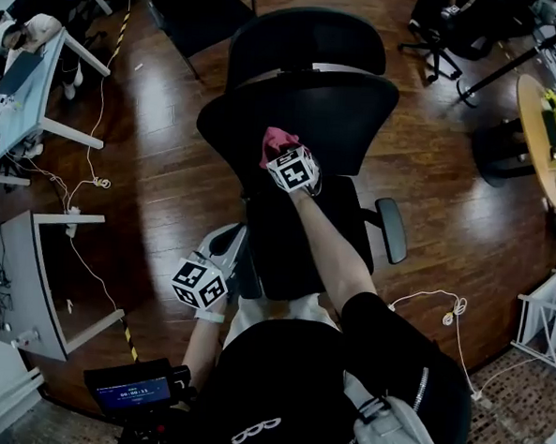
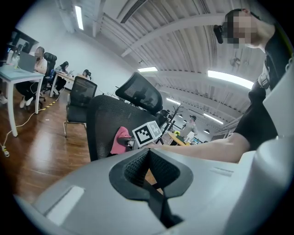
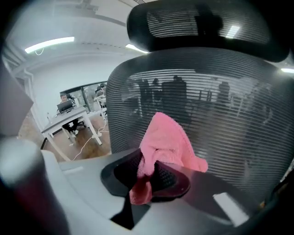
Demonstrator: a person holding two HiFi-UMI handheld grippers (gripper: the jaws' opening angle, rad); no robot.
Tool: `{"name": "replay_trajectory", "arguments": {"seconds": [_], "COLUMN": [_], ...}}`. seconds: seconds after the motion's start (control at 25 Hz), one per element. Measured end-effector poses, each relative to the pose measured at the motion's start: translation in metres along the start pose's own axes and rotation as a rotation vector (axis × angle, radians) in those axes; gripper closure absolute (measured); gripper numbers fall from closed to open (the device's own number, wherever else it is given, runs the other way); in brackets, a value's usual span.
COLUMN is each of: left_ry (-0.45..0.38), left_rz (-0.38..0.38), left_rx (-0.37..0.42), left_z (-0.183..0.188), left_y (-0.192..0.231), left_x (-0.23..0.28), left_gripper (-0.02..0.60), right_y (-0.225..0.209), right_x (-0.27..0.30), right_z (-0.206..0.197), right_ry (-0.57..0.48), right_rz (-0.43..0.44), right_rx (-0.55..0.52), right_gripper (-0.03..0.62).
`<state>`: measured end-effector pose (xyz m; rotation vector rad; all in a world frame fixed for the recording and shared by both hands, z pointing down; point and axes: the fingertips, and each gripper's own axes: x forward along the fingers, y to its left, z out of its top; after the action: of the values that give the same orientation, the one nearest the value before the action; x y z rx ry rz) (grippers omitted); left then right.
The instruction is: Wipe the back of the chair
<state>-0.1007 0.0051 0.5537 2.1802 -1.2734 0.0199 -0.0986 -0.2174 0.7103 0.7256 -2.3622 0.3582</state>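
Pink cloth held against chair back; left gripper idle.
Left gripper (image 1: 201, 284) is held low, near the person's body at the left edge of the seat (image 1: 274, 256), jaws together with nothing between them. Right forearm (image 1: 325, 252) is stretched forward over the seat. Right gripper (image 3: 149, 172) is clamped on a pink cloth (image 3: 167, 140), which lies against the mesh chair back (image 3: 225, 114), below the headrest (image 1: 308, 40).
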Motion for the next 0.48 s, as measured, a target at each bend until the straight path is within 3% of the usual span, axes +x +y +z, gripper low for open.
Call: {"name": "replay_trajectory", "arguments": {"seconds": [0.48], "left_ry": [-0.008], "left_rz": [0.049], "left_rx": [-0.014], "left_z": [0.0], "left_y": [0.038], "left_x": [-0.052], "left_gripper": [0.589], "right_y": [0.108], "right_x": [0.047], "right_z": [0.022], "right_ry": [0.02], "right_rz": [0.127], "right_rx": [-0.051], "right_gripper": [0.553]}}
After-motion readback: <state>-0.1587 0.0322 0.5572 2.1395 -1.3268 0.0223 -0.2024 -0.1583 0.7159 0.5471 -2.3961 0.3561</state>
